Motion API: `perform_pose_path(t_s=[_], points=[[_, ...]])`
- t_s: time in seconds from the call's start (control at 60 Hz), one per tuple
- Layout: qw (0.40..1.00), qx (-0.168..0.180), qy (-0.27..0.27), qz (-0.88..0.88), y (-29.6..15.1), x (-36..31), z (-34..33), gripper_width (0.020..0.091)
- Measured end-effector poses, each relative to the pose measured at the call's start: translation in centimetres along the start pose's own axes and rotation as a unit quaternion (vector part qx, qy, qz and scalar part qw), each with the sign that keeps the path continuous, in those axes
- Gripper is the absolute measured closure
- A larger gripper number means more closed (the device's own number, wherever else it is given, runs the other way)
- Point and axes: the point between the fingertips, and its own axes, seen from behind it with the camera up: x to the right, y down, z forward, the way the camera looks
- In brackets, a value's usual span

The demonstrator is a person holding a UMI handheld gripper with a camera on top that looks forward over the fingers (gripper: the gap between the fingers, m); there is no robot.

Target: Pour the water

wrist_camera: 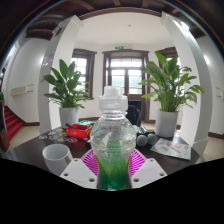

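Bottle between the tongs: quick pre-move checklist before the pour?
1. Bottle between the tongs: ok, pink pads flank its lower body.
2. Both fingers pressing on it: cannot tell, contact is not clear.
3. Bottle upright: ok.
4. Cap off for pouring: not ok, a white cap is on.
5. Receiving cup present: ok, white, on the table beside the bottle.
6. Cup empty: cannot tell.

A single wide-angle camera rides the tongs (113,168), facing 12 o'clock across the counter (30,152), very near the bottle (113,135).
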Motion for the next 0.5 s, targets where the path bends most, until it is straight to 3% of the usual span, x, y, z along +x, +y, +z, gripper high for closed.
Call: perform_pose_path(t_s=[0.067, 0.1, 0.117, 0.25, 0.283, 0.3, 0.35, 0.5], points=[[1.0, -0.003, 0.003, 0.007, 0.0, 0.1, 0.0, 0.0757], [1.0, -0.005, 0.003, 0.012, 0.2, 0.1, 0.3, 0.0726], [1.0, -0.006, 0.002, 0.013, 0.1, 0.1, 0.2, 0.0667], [1.0, -0.026, 0.0, 0.012, 0.3, 0.1, -0.2, 0.0547], [0.999, -0.04, 0.008, 0.018, 0.9, 0.1, -0.4, 0.0481], [0.999, -0.046, 0.012, 0.021, 1.1, 0.2, -0.6, 0.0396], [0.998, -0.052, 0.021, 0.027, 1.4, 0.3, -1.6, 0.0256], [0.995, -0.069, 0.054, 0.045, 2.7, 0.3, -7.0, 0.024]])
